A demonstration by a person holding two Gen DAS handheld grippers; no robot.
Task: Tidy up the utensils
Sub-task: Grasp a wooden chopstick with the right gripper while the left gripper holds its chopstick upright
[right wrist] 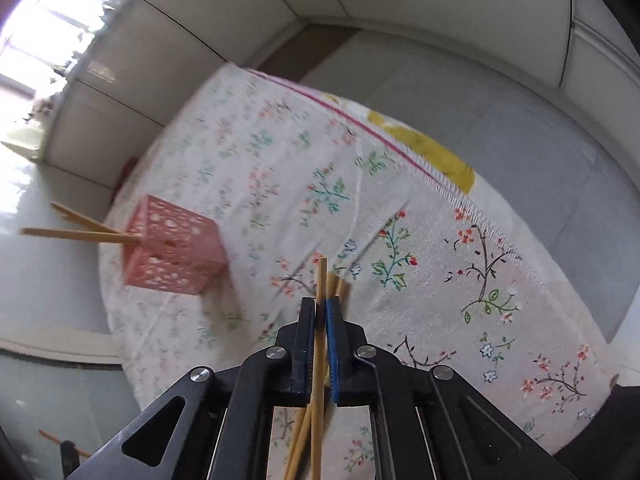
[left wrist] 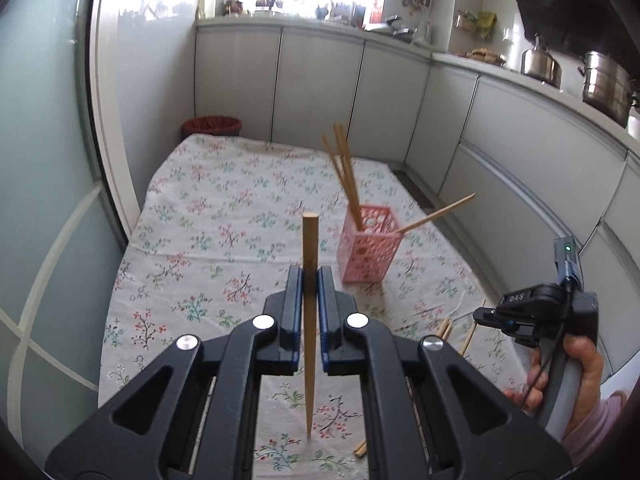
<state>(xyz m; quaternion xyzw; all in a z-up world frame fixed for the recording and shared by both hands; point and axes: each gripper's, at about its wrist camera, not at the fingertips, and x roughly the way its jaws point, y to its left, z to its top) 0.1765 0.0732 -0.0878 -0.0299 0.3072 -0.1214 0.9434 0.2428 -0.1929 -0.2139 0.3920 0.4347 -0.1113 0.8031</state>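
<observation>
My left gripper (left wrist: 310,276) is shut on a wooden chopstick (left wrist: 310,240), held upright above the floral tablecloth (left wrist: 208,208). Beyond it and to the right, a pink perforated holder (left wrist: 368,248) has several chopsticks (left wrist: 346,168) standing in it, and one chopstick (left wrist: 438,212) leans out over its right rim. In the right wrist view, my right gripper (right wrist: 320,304) is shut on one chopstick (right wrist: 321,276), just above other loose chopsticks (right wrist: 338,282) lying on the cloth. The holder (right wrist: 176,248) sits to its left. A hand carries the right gripper (left wrist: 486,316) at the table's right edge.
A red bin (left wrist: 212,126) stands on the floor past the table's far end. Grey cabinets (left wrist: 320,80) run along the back and right, with a kettle (left wrist: 540,64) and a steel pot (left wrist: 606,80) on the counter. A glass door (left wrist: 44,200) borders the left side.
</observation>
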